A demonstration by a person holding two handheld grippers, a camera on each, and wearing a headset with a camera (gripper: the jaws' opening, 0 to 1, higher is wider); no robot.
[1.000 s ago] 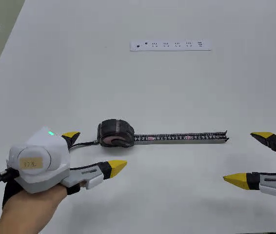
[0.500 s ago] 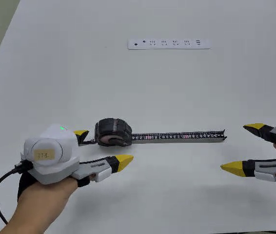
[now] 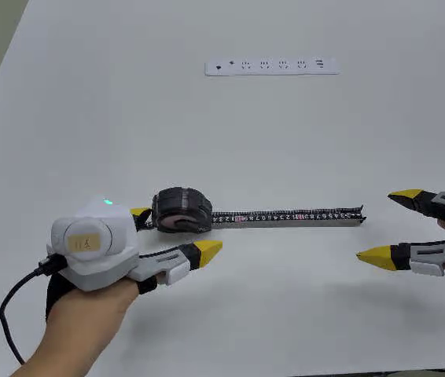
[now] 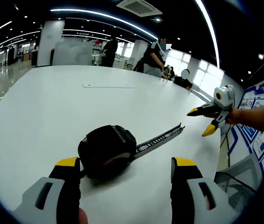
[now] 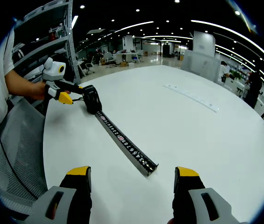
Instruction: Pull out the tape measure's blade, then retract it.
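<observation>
So the left gripper (image 3: pixel 176 231) sits with jaws spread wide and the tape measure (image 3: pixel 182 210) case right between them, nothing gripped. Its blade (image 3: pixel 285 217) runs rightward along the bench (image 3: pixel 207 126) by the near edge, ending just short of the right gripper (image 3: pixel 384 225), jaws gaping too.

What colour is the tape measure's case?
Black, with a pinkish round label on its side. The tape measure's case shows best in the head view.

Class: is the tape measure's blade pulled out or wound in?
Pulled out: the blade lies flat on the table, stretching from the case.
</observation>
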